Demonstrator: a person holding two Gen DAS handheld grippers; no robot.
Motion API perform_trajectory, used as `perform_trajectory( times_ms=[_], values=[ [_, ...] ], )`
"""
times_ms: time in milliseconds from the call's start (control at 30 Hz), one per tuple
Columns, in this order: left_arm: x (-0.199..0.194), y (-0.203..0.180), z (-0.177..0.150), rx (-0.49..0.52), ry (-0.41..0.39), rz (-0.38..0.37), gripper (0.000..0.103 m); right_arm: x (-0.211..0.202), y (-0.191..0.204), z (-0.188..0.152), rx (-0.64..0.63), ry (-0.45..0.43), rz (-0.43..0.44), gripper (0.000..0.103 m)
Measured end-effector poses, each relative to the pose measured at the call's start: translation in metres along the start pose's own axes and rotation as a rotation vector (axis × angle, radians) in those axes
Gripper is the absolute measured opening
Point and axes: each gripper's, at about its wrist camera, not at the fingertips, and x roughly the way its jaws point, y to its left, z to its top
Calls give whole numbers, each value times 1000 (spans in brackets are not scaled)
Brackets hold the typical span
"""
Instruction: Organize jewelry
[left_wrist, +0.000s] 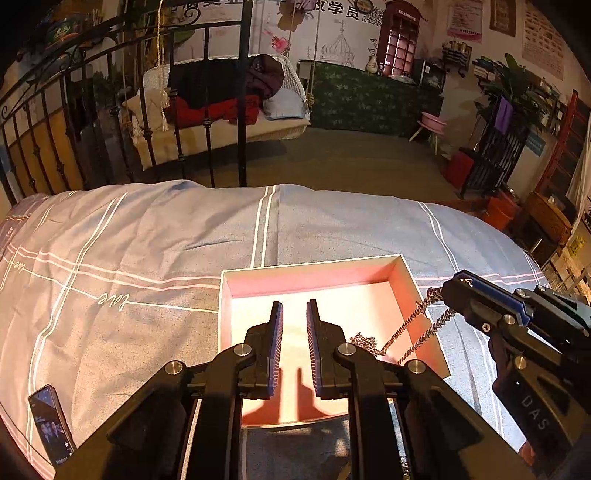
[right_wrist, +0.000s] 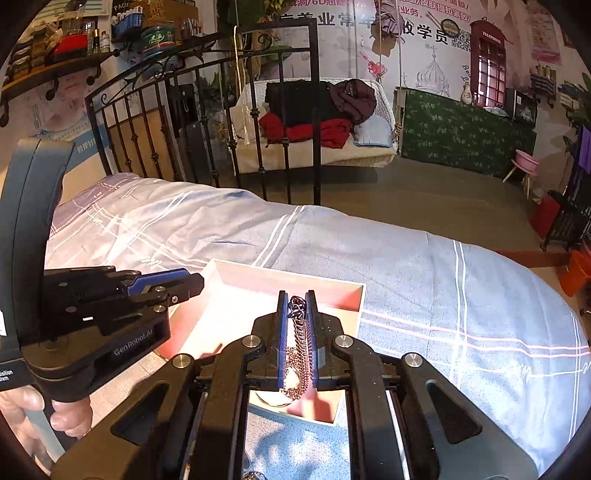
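An open box (left_wrist: 408, 267), white outside and pink inside, lies on the bed. My right gripper (right_wrist: 296, 300) is shut on a metal chain (right_wrist: 300, 334), which runs down between its blue pads. In the left wrist view the right gripper (left_wrist: 451, 292) hangs over the box's right wall. The chain (left_wrist: 408, 325) drops from it in two strands to a small heap (left_wrist: 364, 341) on the box floor. My left gripper (left_wrist: 294, 314) hovers over the box with its jaws a little apart and nothing between them. In the right wrist view the left gripper (right_wrist: 194, 283) is at the box's left edge.
The bed has a blue-grey cover (left_wrist: 147, 240) with white and pink lines. A phone (left_wrist: 51, 424) lies on the cover at the near left. A black iron bed rail (left_wrist: 242, 129) stands behind. A hand (right_wrist: 26, 410) holds the left gripper's handle.
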Motion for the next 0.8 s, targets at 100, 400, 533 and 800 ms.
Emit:
perform_trajectory(
  times_ms=[100, 400, 533, 800],
  values=[
    [4, 1, 0, -1, 12, 4, 13, 5, -2, -4, -1, 13, -5, 10],
    [16, 6, 1, -19, 43, 34, 13, 21, -2, -14, -7, 68, -16, 10],
    [17, 11, 7, -57, 50, 34, 35, 23, 1, -20, -22, 86, -40, 13],
    [-29, 15, 7, -84, -76, 53, 97, -14, 9, -25, -73, -17, -164, 97]
  ],
)
